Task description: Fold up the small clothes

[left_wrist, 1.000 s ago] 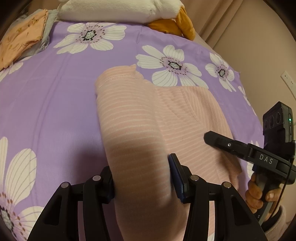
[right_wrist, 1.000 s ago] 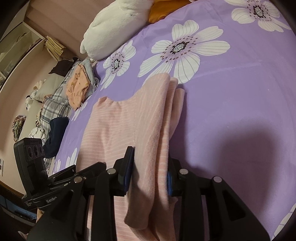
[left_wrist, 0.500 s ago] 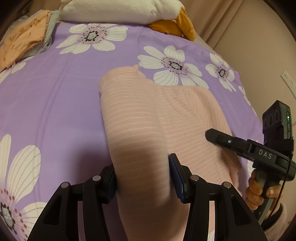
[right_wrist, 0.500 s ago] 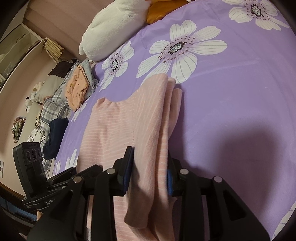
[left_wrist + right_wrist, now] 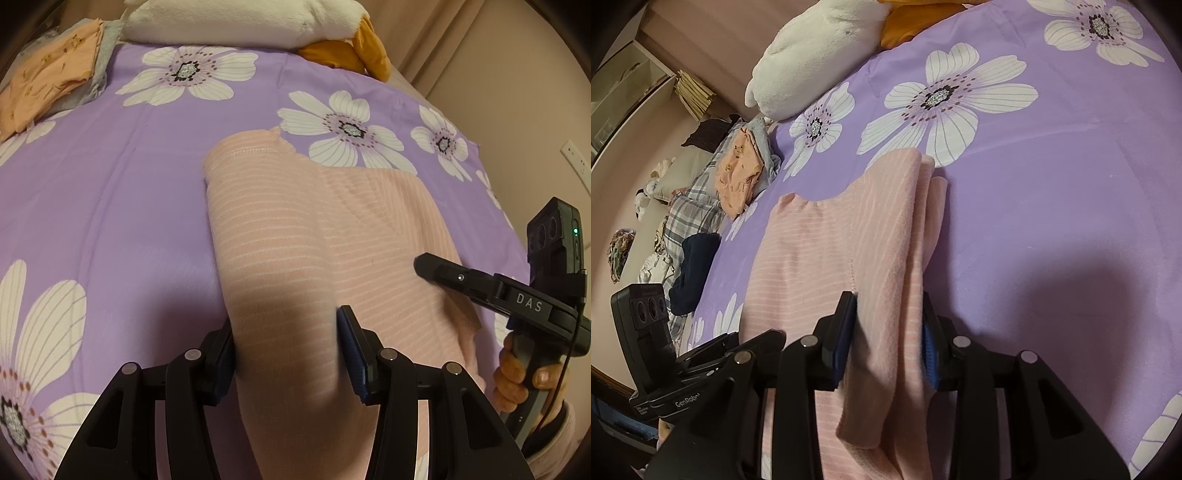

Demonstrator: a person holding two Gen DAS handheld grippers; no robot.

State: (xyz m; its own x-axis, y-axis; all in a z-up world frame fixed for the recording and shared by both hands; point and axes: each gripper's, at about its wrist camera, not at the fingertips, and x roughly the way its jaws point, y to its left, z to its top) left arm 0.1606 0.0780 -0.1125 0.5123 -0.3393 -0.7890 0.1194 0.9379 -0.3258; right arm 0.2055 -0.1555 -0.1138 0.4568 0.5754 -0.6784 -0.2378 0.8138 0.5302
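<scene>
Nothing much has moved since a second ago: both hands keep their place, and only the right hand-held gripper (image 5: 889, 332) shifts, its jaws opening slightly around the doubled edge of the pink striped garment (image 5: 827, 251) that hangs between its pads. On the other side, the left hand-held gripper (image 5: 286, 347) stays clamped on a rolled fold of the same garment. That garment lies spread on the purple flowered bedspread (image 5: 110, 177), near a white plush toy (image 5: 236, 18) and a folded orange garment (image 5: 48, 81).
</scene>
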